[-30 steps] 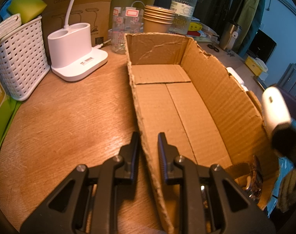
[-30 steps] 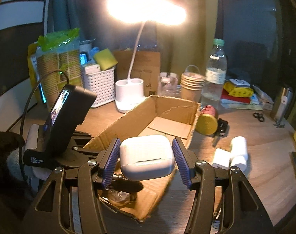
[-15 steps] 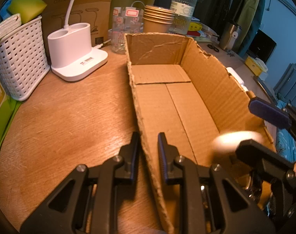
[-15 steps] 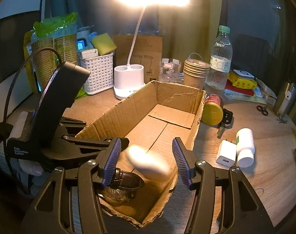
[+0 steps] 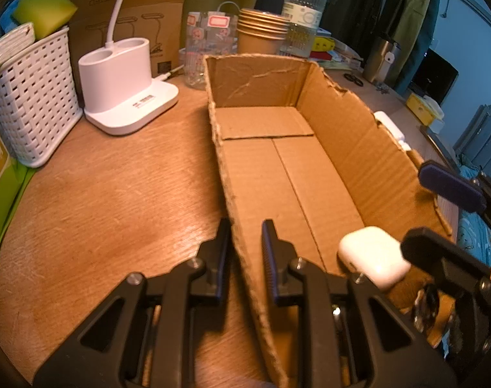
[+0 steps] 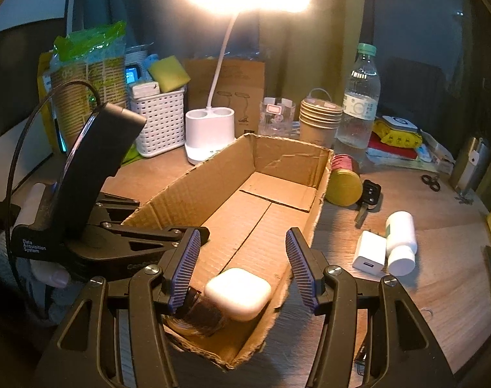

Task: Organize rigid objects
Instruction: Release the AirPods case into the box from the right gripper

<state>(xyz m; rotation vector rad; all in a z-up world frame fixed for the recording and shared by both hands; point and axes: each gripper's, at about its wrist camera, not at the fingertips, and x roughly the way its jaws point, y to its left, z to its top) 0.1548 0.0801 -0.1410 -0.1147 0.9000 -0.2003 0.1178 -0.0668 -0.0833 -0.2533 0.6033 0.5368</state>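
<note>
Left wrist view: your left tongs are clamped on the near side wall of the cardboard box, one finger outside the wall and one inside it. The box stands open-topped on the wooden table. At its near end lies the white earbud case, resting on the box floor and leaning partly on a brown-strapped wristwatch beside it. The rest of the box floor is bare.

From the right wrist view, your right tongs stand apart above that near end, the ribbed blue pads on either side of the earbud case but touching nothing; the case sits below and between them, free.

On the table to the right of the box, outside it, lie a white charger plug touching a white pill bottle on its side, and further back a black car key just beside a yellow-lidded tin that rests against the box's far corner. Behind the box stand a white lamp base, a white basket, a stack of paper cups and a water bottle.
</note>
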